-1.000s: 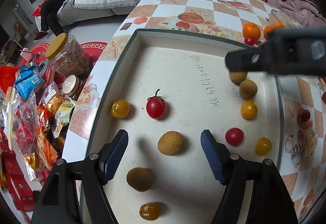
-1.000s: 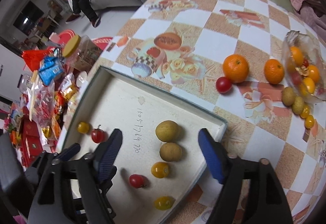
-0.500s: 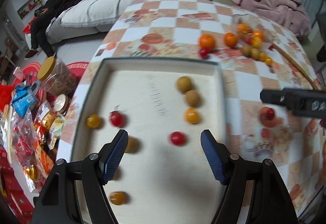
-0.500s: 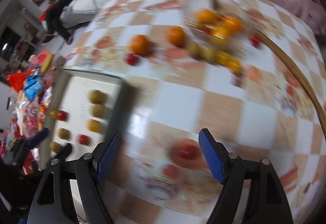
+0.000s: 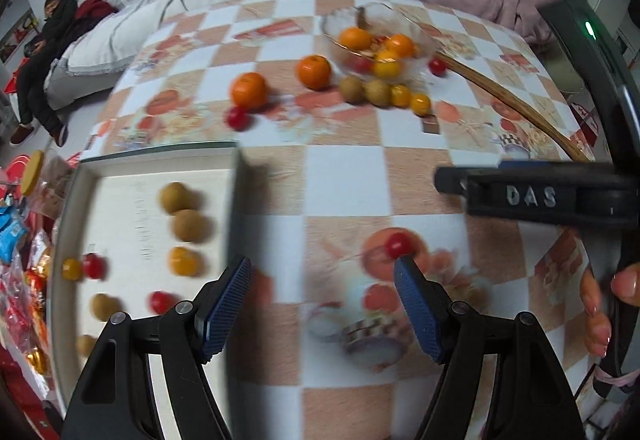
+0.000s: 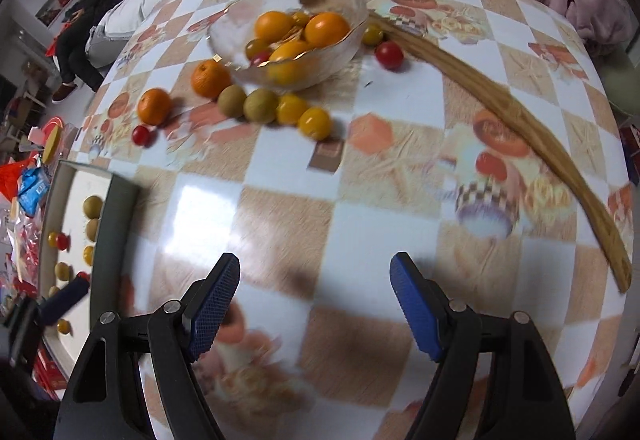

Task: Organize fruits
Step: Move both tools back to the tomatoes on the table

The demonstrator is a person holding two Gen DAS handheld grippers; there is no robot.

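Note:
A white tray (image 5: 120, 199) at the left holds several small fruits: brown longans (image 5: 176, 196), yellow tomatoes (image 5: 183, 260) and red cherry tomatoes (image 5: 161, 300). At the back a glass bowl (image 6: 224, 35) holds oranges and small tomatoes. Beside it on the table lie two oranges (image 6: 210, 77), two brown-green fruits (image 6: 260, 105), yellow tomatoes (image 6: 315, 123) and a red tomato (image 6: 389, 55). My left gripper (image 5: 320, 304) is open and empty over the tray's right wall and the tablecloth. My right gripper (image 6: 316, 304) is open and empty above bare tablecloth, in front of the bowl.
The table (image 6: 360, 232) has a checked cloth printed with fruit and teapots. A long curved wooden strip (image 6: 500, 95) runs from the bowl to the right. Snack bags (image 5: 16, 240) lie on the floor at the left. A person (image 5: 44, 51) sits on the sofa behind.
Both grippers have swung to the right, from over the tray to the open tablecloth. The bowl and loose fruit now sit nearer the middle of both views. Jaws unchanged.

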